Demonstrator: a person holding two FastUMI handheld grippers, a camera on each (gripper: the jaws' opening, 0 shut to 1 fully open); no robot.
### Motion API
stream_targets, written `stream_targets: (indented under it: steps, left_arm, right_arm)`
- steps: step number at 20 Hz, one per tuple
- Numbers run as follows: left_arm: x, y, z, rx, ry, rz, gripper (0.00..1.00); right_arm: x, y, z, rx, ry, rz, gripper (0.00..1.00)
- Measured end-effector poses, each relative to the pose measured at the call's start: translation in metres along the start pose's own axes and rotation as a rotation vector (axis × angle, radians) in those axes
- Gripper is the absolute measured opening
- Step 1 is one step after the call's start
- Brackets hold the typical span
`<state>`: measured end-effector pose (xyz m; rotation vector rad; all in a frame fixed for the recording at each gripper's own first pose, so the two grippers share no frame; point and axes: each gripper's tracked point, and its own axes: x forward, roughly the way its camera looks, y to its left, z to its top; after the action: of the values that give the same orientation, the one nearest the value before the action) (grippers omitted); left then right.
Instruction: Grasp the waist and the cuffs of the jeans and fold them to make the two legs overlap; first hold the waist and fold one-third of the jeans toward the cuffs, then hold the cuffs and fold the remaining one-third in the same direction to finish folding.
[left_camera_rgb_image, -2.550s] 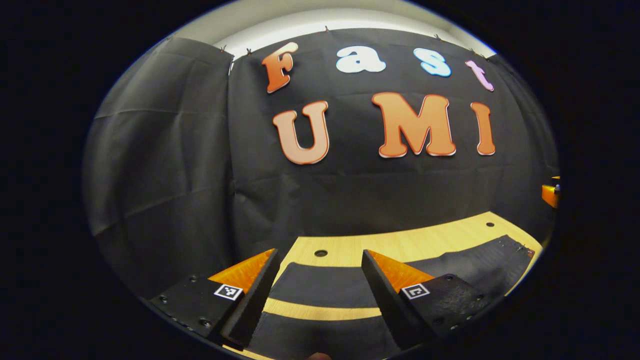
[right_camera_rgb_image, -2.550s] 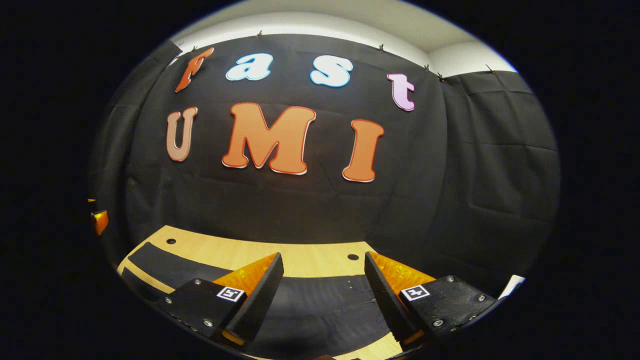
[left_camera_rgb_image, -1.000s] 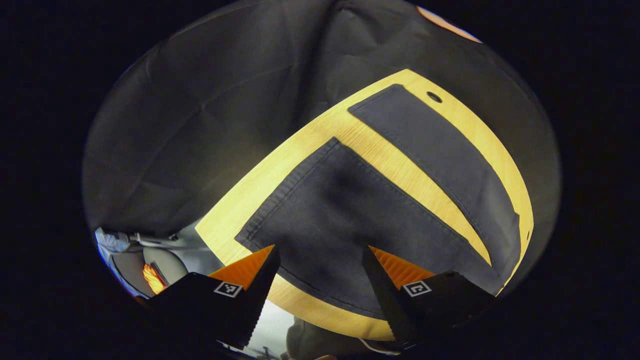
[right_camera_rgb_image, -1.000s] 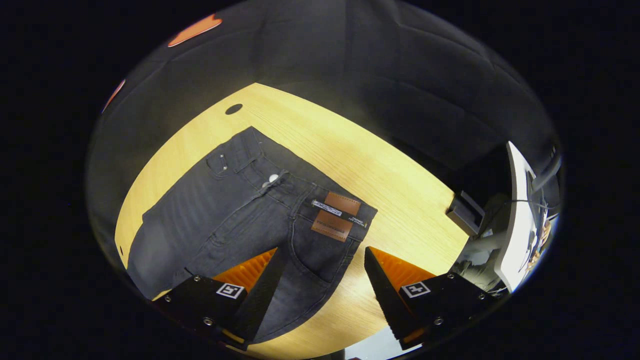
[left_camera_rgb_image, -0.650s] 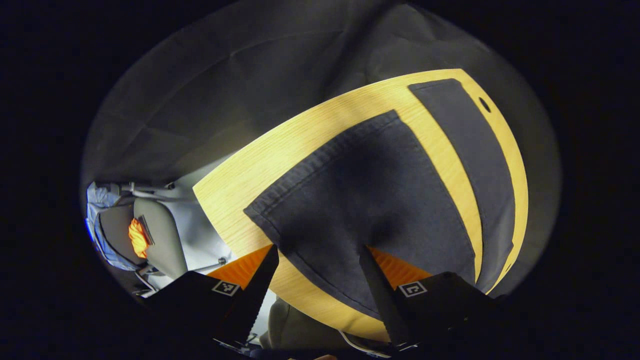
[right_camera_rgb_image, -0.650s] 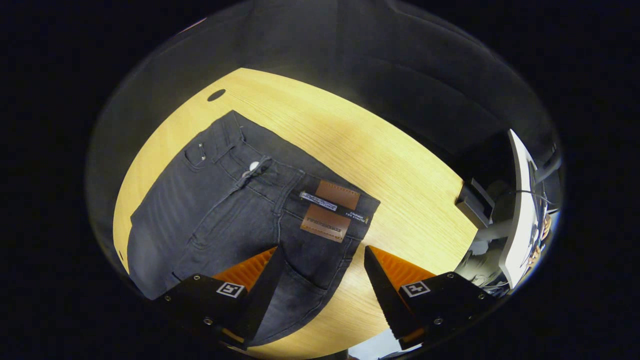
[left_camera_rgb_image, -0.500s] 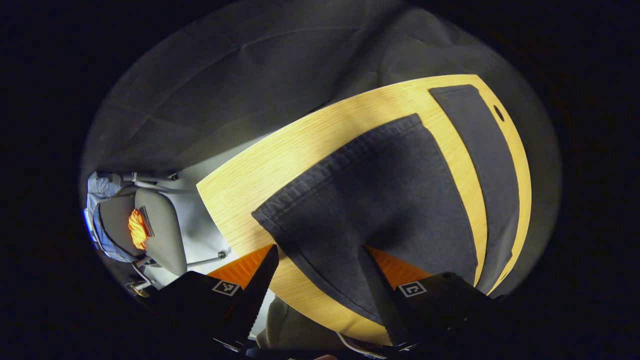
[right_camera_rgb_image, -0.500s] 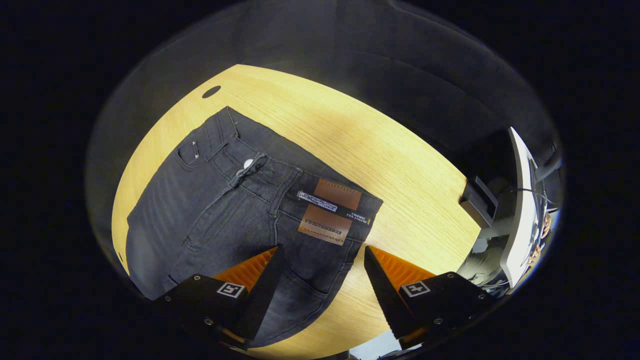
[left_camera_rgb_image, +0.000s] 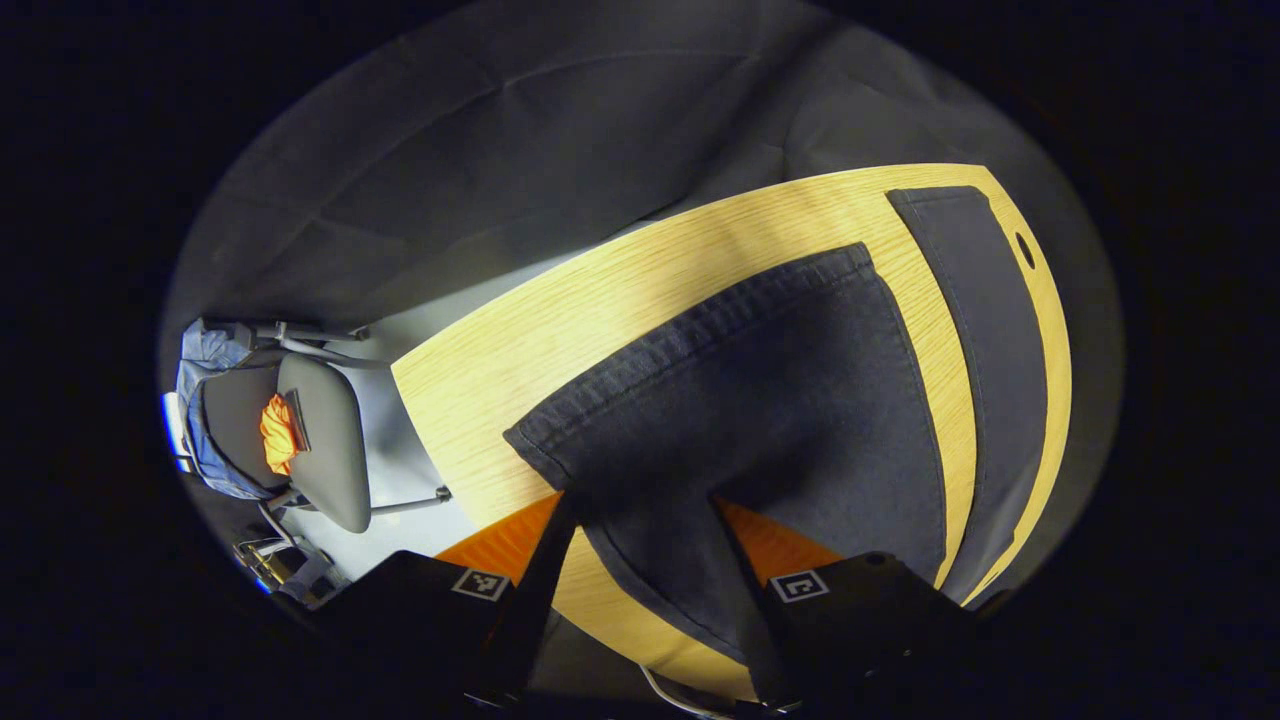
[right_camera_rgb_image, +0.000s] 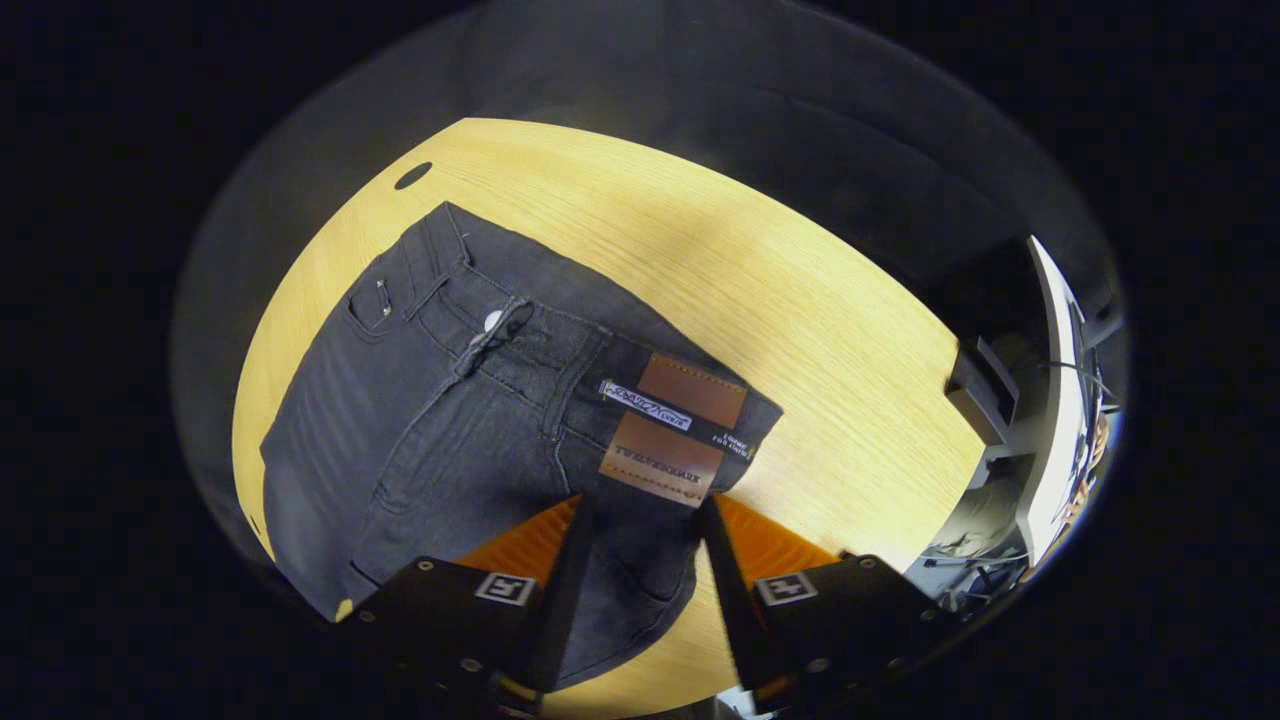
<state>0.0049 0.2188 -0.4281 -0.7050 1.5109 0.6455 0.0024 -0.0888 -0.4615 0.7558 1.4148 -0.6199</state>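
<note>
Dark grey jeans lie flat on the wooden table (left_camera_rgb_image: 500, 350). In the left gripper view the near leg's cuff (left_camera_rgb_image: 700, 350) spreads in front of me and the far leg (left_camera_rgb_image: 985, 300) runs along the right. My left gripper (left_camera_rgb_image: 637, 505) is low over the cuff's near corner, its jaws partly closed with denim between them. In the right gripper view the waist (right_camera_rgb_image: 540, 350) shows a button (right_camera_rgb_image: 492, 320) and a brown leather patch (right_camera_rgb_image: 675, 425). My right gripper (right_camera_rgb_image: 642, 505) sits just below the patch at the waist's near side, its jaws narrowed around the fabric but still apart.
A grey chair (left_camera_rgb_image: 320, 440) with something orange on it stands off the table's left end. A white desk edge and dark boxes (right_camera_rgb_image: 1050, 400) lie beyond the table's right end. Bare wood (right_camera_rgb_image: 800, 300) stretches past the waist. Round holes (right_camera_rgb_image: 413, 176) mark the far edge.
Both grippers tipped down from facing the wall to the table and dropped onto the jeans. In the last half second both pairs of fingers drew closer together around the fabric.
</note>
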Motion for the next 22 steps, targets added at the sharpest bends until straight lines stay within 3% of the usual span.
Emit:
stream_targets:
  steps: [1, 2, 3, 4, 5, 6, 14, 19, 21, 22]
  left_arm:
    - [0.001, -0.001, 0.008, 0.009, -0.040, -0.011, 0.58]
    - [0.001, -0.007, 0.013, -0.011, -0.062, -0.026, 0.37]
    - [0.000, -0.008, 0.010, -0.009, -0.053, -0.037, 0.15]
    - [0.000, -0.010, 0.014, 0.016, -0.068, -0.072, 0.14]
    - [0.000, -0.012, 0.015, 0.020, -0.081, -0.100, 0.08]
    - [-0.001, -0.012, 0.013, 0.050, -0.080, -0.121, 0.02]
    - [-0.054, -0.055, 0.046, 0.056, -0.216, -0.386, 0.01]
    - [-0.088, -0.081, 0.066, 0.129, -0.274, -0.448, 0.01]
    - [-0.092, -0.091, 0.071, 0.146, -0.269, -0.457, 0.01]
    - [-0.094, -0.096, 0.074, 0.158, -0.267, -0.467, 0.01]
  right_arm:
    - [-0.001, 0.004, -0.003, 0.030, 0.004, 0.018, 0.59]
    - [-0.001, 0.007, 0.000, 0.022, -0.011, 0.035, 0.37]
    - [-0.002, 0.003, -0.003, 0.001, -0.006, 0.051, 0.36]
    - [0.003, 0.006, 0.000, 0.050, -0.014, 0.084, 0.32]
    - [-0.001, 0.011, -0.004, 0.080, 0.008, 0.113, 0.18]
    - [-0.007, 0.011, -0.003, 0.101, 0.011, 0.135, 0.18]
    - [-0.037, 0.018, 0.016, 0.273, -0.055, 0.266, 0.17]
    - [-0.063, 0.032, 0.033, 0.276, -0.091, 0.311, 0.17]
    - [-0.065, 0.047, 0.039, 0.338, -0.082, 0.331, 0.04]
    - [-0.062, 0.046, 0.036, 0.318, -0.074, 0.332, 0.03]
